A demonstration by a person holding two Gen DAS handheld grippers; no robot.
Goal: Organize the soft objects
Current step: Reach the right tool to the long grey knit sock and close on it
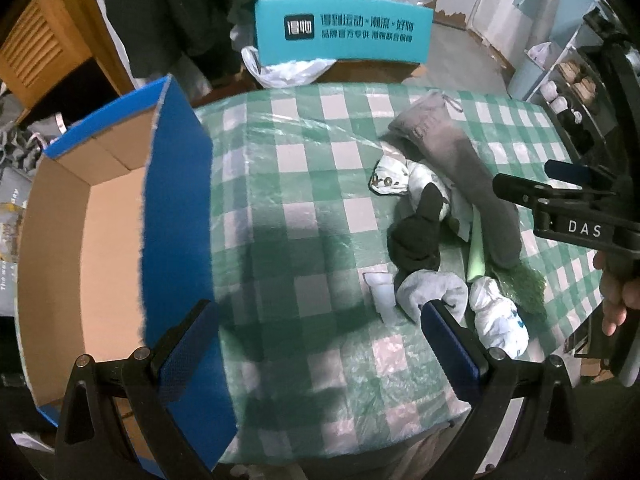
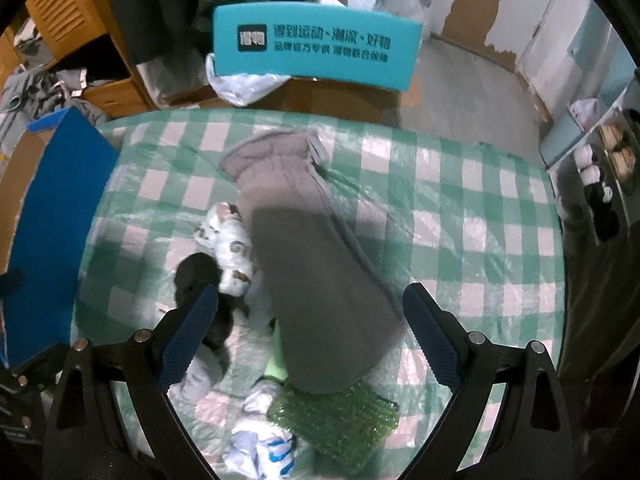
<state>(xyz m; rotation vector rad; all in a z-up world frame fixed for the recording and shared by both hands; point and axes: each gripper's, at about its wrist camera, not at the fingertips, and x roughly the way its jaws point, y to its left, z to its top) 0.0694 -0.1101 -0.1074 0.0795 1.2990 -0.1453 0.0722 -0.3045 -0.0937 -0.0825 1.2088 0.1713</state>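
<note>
Right wrist view showed the right claw (image 2: pixel 308 332) spread wide and empty above the grey pouch (image 2: pixel 316 264), whose long axis ran toward the tabletop's (image 2: pixel 480 200) far edge; the left claw (image 1: pixel 320 352), equally released, hung nearer the box (image 1: pixel 100 220).

The teal box (image 1: pixel 343 29) has dark Chinese words and a square logo on its side. The right gripper (image 1: pixel 520 190) – seen from the left camera – has white letters "DAS".

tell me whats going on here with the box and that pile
A person holds a gripper in each hand over a checked table. Both the left gripper and right gripper are open and empty. A pile of socks and a grey pouch lies on the table; the cardboard box beside it looks empty.
</note>
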